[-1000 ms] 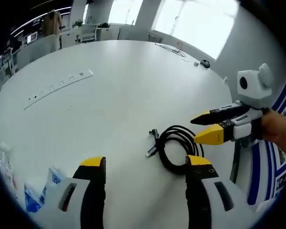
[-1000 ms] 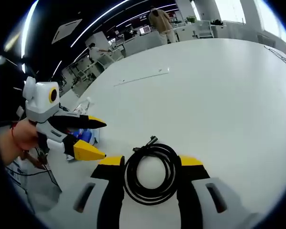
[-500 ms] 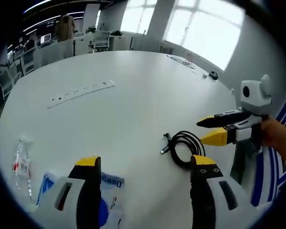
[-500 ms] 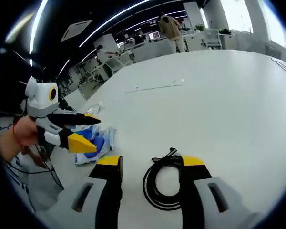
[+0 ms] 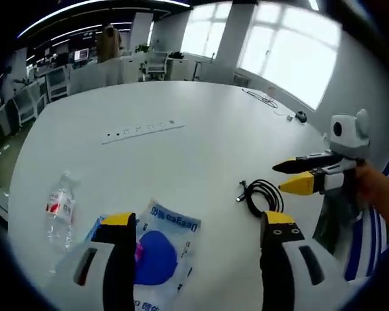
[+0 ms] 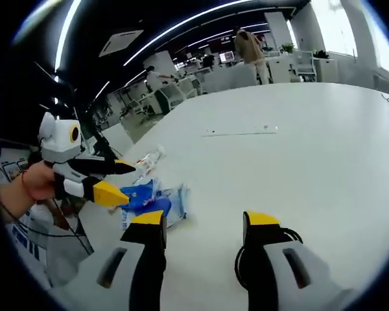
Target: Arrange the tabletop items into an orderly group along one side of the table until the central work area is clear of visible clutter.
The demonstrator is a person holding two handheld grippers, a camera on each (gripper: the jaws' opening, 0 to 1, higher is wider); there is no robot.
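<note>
Left gripper view: the left tool (image 5: 193, 223) is hovering, jaws apart, over a blue-printed clear plastic packet (image 5: 161, 249) lying on the white worktop (image 5: 181, 162), beside a clear plastic water bottle (image 5: 58, 207); a coiled black cable (image 5: 264, 196) is lying near the right tool (image 5: 290, 175).

Right gripper view: the right tool (image 6: 205, 223) is gaping empty, the cable (image 6: 240, 269) touching its right jaw.

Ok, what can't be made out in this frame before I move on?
- Cable: in the right gripper view, mostly hidden behind that gripper's own jaw.
- Packet: in the left gripper view, its near edge sits behind the left jaw; the print is too small to read.
- Bottle: label blurred in the left gripper view.
- Power strip: sockets too small to count.
</note>
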